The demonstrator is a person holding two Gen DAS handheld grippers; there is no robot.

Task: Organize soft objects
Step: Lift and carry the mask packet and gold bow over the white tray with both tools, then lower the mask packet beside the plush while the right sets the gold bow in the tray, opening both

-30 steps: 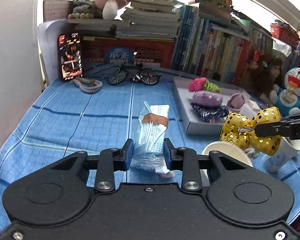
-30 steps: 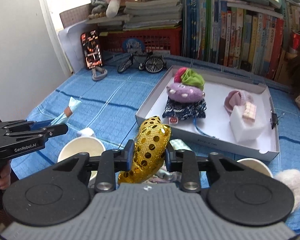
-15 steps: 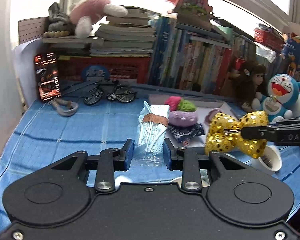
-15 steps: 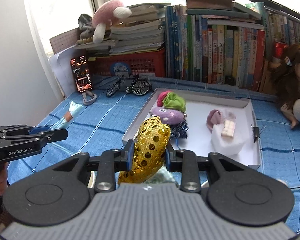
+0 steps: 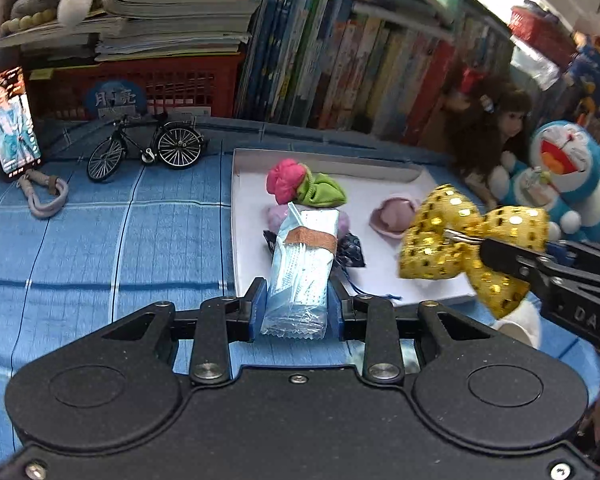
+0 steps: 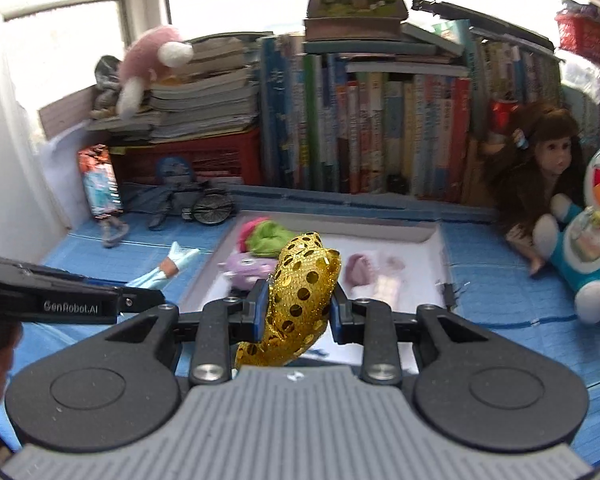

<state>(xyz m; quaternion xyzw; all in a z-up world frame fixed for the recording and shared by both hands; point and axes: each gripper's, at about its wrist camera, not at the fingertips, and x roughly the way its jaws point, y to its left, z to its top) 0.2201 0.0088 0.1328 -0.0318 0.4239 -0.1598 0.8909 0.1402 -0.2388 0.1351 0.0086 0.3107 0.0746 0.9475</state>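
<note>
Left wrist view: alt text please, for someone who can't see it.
The left gripper clamps a blue packet of face masks above a white tray of soft toys on a blue cloth. At right, the right gripper holds a gold sequin bow; books, a doll and a model bicycle stand behind.

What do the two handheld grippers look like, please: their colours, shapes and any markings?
Both are matte black, with two round discs, silver screws and linkage bars leading to fingers with blue pads. The right gripper has a grey ribbed plate on its body. From the side, the left gripper reads "GenRobot.AI"; the right one shows "DAS".
</note>
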